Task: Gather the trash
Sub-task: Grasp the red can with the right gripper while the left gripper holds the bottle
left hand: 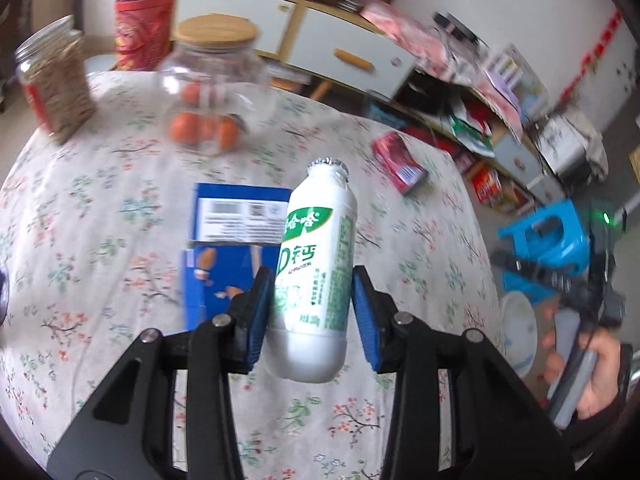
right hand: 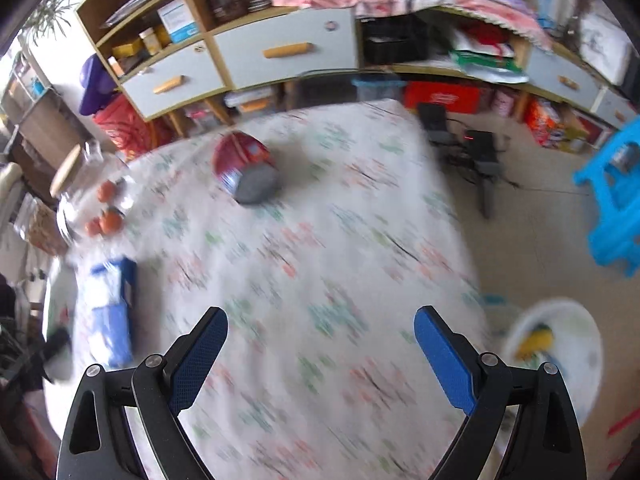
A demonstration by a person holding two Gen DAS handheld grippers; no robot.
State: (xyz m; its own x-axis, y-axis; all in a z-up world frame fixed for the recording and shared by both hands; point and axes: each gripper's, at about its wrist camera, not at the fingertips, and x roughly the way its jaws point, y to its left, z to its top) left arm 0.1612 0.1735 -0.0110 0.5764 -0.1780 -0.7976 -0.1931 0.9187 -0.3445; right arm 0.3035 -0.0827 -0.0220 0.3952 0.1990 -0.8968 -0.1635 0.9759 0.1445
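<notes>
The left gripper (left hand: 314,300) holds a white milk bottle (left hand: 316,272) with a green label, its blue pads pressed against both sides of the bottle's lower half. The bottle stands nearly upright, tilted slightly, with its foil-rimmed mouth at the top, and it is lifted above the worktop (left hand: 100,240), which is covered in a floral cloth.

Behind the bottle, a blue carton (left hand: 228,240) lies flat on the worktop. Farther back sits a clear jar (left hand: 214,80) with a wooden lid and some oranges inside, and to its left a jar of grain (left hand: 54,80). A red can (left hand: 400,164) lies on its side toward the far right of the worktop.

The right gripper (right hand: 320,360) is spread wide with nothing between its fingers, hovering over the near part of the worktop (right hand: 320,240). From this view the red can (right hand: 246,170) lies on its side toward the far end, the blue carton (right hand: 110,312) lies at the left, and the jar with oranges (right hand: 96,200) stands beyond the carton.

Off the right edge of the worktop, on the floor, sits a white bin (right hand: 560,352) with something yellow in it. A blue stool (right hand: 616,200) stands farther right. This view is blurred, so finer detail cannot be made out.
</notes>
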